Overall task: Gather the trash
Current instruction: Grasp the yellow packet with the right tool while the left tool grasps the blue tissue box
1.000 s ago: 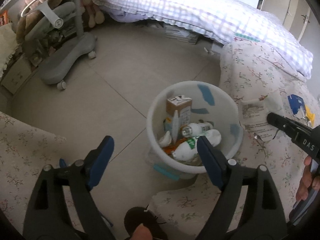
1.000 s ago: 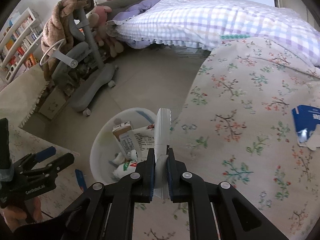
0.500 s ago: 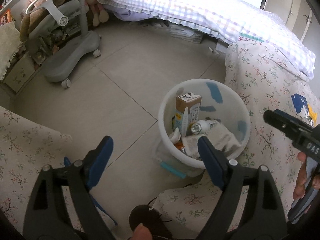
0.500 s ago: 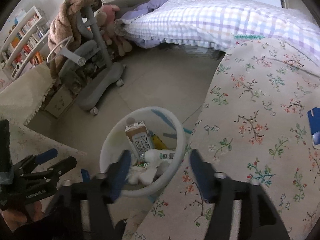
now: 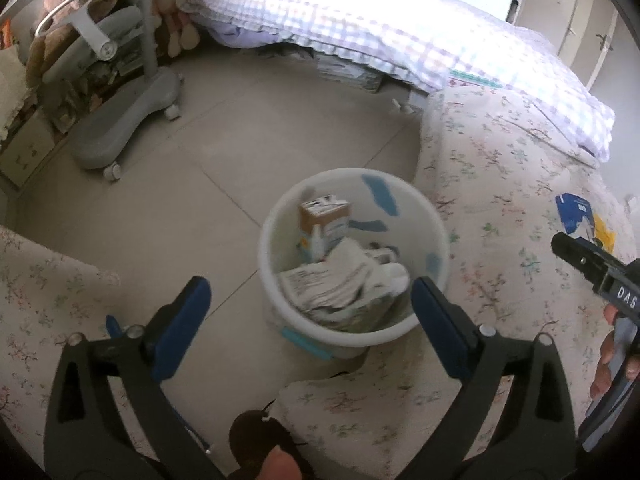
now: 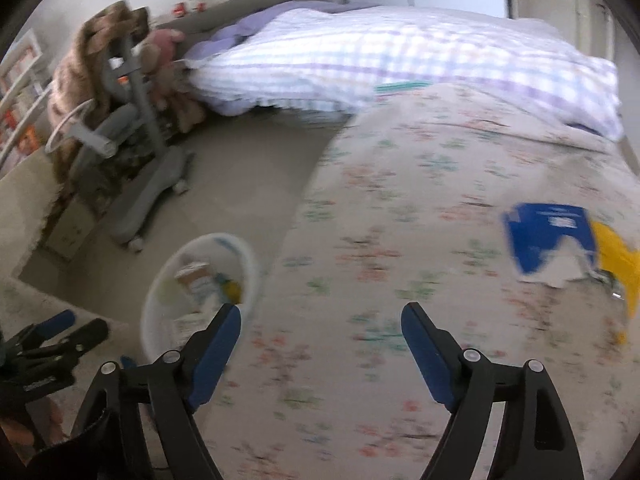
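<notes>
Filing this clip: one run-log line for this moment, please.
left gripper: open, empty | right gripper: jaws just opened, empty | crumpled paper: in bin | blue wrapper: on bedspread

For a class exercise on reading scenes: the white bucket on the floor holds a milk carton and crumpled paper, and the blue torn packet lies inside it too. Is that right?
Not quite. The blue torn packet lies on the floral bedspread, outside the white bucket, as the right wrist view shows. The milk carton and crumpled paper are indeed in the bucket.

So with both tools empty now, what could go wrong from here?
The crumpled printed paper lies high in the round white plastic bin, so further trash may spill out. The torn blue and white packet lies flat on the floral bedspread, so the open right tool might pinch fabric with it.
</notes>
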Demonstrator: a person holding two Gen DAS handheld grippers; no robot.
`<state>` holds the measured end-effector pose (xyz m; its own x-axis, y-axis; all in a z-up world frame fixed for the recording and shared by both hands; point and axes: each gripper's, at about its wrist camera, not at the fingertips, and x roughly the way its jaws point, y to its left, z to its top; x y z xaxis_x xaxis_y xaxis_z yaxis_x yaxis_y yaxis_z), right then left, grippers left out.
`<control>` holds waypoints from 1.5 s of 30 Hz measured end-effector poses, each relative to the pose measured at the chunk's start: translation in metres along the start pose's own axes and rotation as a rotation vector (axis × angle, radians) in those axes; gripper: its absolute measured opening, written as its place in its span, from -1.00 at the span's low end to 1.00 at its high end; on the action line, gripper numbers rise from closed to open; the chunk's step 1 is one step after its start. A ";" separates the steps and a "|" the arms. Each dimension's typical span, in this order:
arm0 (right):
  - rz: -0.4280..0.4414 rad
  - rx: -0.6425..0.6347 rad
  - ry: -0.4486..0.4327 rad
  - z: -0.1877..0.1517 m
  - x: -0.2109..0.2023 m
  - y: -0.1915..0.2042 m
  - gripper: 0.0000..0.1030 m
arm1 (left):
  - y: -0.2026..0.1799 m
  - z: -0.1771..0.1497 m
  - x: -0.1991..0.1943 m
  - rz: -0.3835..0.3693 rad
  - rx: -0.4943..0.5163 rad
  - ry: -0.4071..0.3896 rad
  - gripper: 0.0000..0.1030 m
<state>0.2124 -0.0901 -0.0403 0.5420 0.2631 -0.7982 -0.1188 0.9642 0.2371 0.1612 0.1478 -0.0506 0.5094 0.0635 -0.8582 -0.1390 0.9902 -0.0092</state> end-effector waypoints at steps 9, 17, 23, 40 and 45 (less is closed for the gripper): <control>-0.159 0.180 0.012 0.009 -0.022 -0.100 0.64 | -0.050 0.007 0.003 -0.048 0.052 0.019 0.95; -0.337 0.295 0.002 0.006 -0.041 -0.178 0.64 | -0.085 0.010 0.007 -0.072 0.084 0.031 0.95; -0.301 0.424 0.017 -0.006 -0.036 -0.222 0.16 | -0.105 0.012 0.009 -0.103 0.081 0.043 0.94; -0.197 0.427 -0.053 -0.016 -0.081 -0.244 -0.77 | -0.205 0.015 0.017 -0.194 0.132 0.002 0.94; -0.185 0.425 -0.080 -0.023 -0.111 -0.258 -0.80 | -0.253 0.012 0.029 -0.247 0.146 0.001 0.94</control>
<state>0.1641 -0.3673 -0.0256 0.5862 0.0688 -0.8073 0.3282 0.8908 0.3143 0.2215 -0.0997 -0.0674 0.5114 -0.1823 -0.8398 0.1130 0.9830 -0.1445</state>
